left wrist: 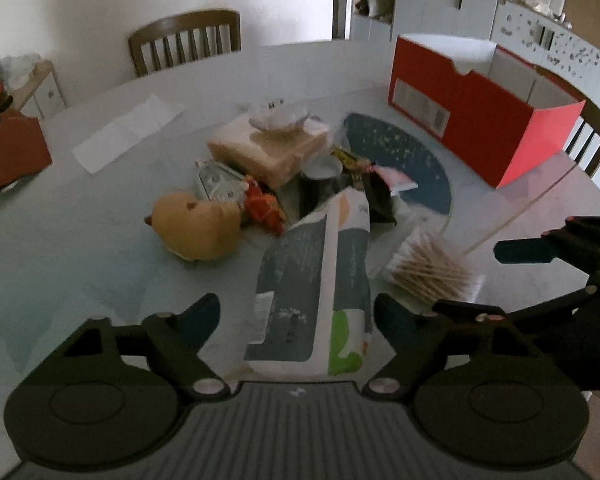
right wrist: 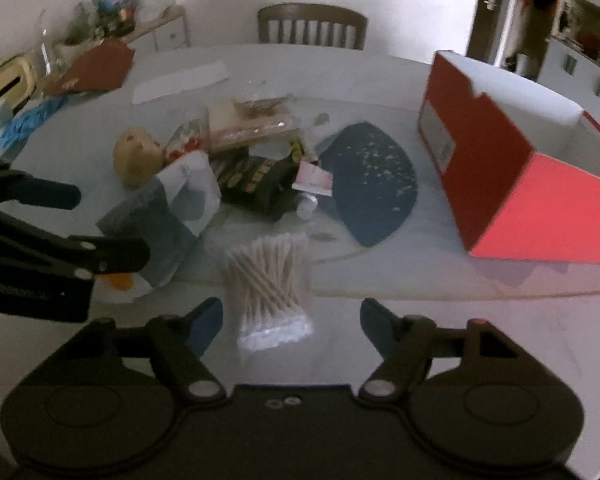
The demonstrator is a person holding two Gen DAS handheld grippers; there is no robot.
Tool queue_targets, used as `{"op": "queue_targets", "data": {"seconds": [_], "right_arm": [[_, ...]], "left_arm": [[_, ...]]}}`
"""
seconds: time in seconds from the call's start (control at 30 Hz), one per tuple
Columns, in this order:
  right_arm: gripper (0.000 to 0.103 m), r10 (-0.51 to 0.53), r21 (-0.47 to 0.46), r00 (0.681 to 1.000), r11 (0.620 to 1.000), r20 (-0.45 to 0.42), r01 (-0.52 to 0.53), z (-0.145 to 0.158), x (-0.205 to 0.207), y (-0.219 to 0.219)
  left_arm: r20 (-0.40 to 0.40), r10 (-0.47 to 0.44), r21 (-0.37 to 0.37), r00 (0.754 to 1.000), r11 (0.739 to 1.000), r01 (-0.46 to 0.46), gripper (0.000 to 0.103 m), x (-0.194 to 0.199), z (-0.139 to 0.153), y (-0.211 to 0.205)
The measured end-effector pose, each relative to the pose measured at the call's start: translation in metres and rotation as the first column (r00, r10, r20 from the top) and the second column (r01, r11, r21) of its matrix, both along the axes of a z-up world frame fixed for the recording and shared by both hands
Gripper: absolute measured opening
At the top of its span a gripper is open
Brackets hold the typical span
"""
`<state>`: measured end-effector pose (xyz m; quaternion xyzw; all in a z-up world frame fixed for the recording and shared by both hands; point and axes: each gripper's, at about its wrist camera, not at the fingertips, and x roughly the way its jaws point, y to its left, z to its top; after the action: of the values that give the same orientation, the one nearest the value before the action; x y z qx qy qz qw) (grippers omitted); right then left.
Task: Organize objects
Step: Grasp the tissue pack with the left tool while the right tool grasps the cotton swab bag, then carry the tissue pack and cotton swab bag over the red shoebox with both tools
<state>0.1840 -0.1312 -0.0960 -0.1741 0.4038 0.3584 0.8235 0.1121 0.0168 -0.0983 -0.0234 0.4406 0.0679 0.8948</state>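
A pile of objects lies mid-table. My left gripper [left wrist: 296, 320] is open, its jaws on either side of a white, grey-blue and green packet [left wrist: 316, 292], not closed on it. My right gripper [right wrist: 290, 322] is open around the near end of a clear bag of cotton swabs [right wrist: 270, 280], also in the left wrist view [left wrist: 428, 270]. A tan plush toy [left wrist: 198, 226], an orange toy [left wrist: 262, 206], a tan box [left wrist: 268, 148], a black snack bag [right wrist: 256, 182] and a dark blue fan [right wrist: 370, 184] lie beyond. An open red box [right wrist: 496, 160] stands at the right.
A white paper sheet [left wrist: 128, 132] lies at the far left of the round table [left wrist: 80, 240]. A brown-red box [right wrist: 96, 68] and clutter sit on the left edge. Wooden chairs [left wrist: 184, 40] stand behind the table. White cabinets [left wrist: 460, 8] line the back right.
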Motion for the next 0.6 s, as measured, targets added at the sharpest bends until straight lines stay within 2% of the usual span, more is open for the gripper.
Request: {"op": "queue_targets", "data": {"seconds": [0.07,0.13,0.27,0.33,0.43,0.6], "right_arm": [[0.070,0.021,-0.006,1.000,1.000,-0.013,-0.021,-0.002,0.002,0.003],[0.059,0.041,-0.009,0.999,0.999,-0.030,-0.041,-0.004,0.005,0.005],[0.048,0.076,-0.004,0.996,0.997,-0.053,-0.076,-0.004,0.010,0.005],[0.041,0.093,-0.004,0.994,0.996,-0.063,-0.093,-0.004,0.013,0.006],[0.036,0.111,-0.004,0.992,0.994,-0.061,-0.112,-0.004,0.015,0.005],[0.032,0.126,0.016,0.990,0.992,-0.058,-0.125,0.000,0.020,0.001]], "left_arm": [[-0.017,0.006,-0.016,1.000,1.000,-0.006,0.072,0.003,-0.004,0.000],[-0.030,0.016,-0.018,0.999,1.000,-0.017,0.060,0.006,-0.006,0.000],[-0.033,0.033,-0.029,0.999,0.999,-0.034,0.051,0.009,-0.008,0.000],[-0.032,0.033,-0.028,0.999,0.999,-0.034,0.041,0.010,-0.007,-0.001],[-0.026,0.048,-0.024,0.998,0.998,-0.049,0.033,0.010,-0.006,-0.003],[-0.021,0.076,-0.031,0.997,0.997,-0.077,0.027,0.009,-0.002,-0.002]]}}
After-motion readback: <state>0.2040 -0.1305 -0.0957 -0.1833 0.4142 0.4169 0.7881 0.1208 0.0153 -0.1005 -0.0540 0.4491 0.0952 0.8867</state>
